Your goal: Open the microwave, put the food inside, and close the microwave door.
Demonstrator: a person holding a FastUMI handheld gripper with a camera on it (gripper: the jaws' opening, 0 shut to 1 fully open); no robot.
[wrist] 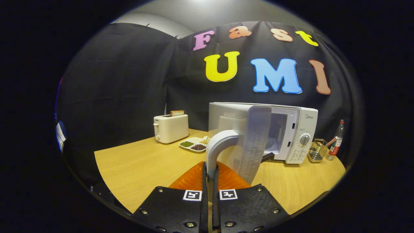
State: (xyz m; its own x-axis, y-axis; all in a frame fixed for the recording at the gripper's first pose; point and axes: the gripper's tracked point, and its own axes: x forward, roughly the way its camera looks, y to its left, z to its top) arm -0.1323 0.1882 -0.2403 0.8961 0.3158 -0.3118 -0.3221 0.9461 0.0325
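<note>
The tool (210,181) has its two fingers drawn close together, clamped on the lower end of the microwave door's handle (221,145), a pale curved bar that rises from between the fingers and bends over to meet the door. The microwave (299,129), a white one with a round dial (304,139) on its control panel, sits on the wooden counter (142,165) just beyond the fingers. Its door (255,142) stands swung well open, edge-on toward the camera, with the perforated inner face turned to the right and the lit cavity (277,134) open behind it.

An orange, ribbed object (194,179) lies on the counter directly under the fingers and around their tips; what it is cannot be told, though it may be the dish for the food.

To the left of the microwave, farther back on the counter, a white toaster (170,128) stands with a slice of bread (177,113) sticking up from its slot. Between the toaster and the microwave lies a white divided tray (195,144) holding green beans, dark beans and pale grains in separate compartments. To the right of the microwave, a small wire basket (317,150) stands just beside a clear bottle with a red cap (336,140).
</note>
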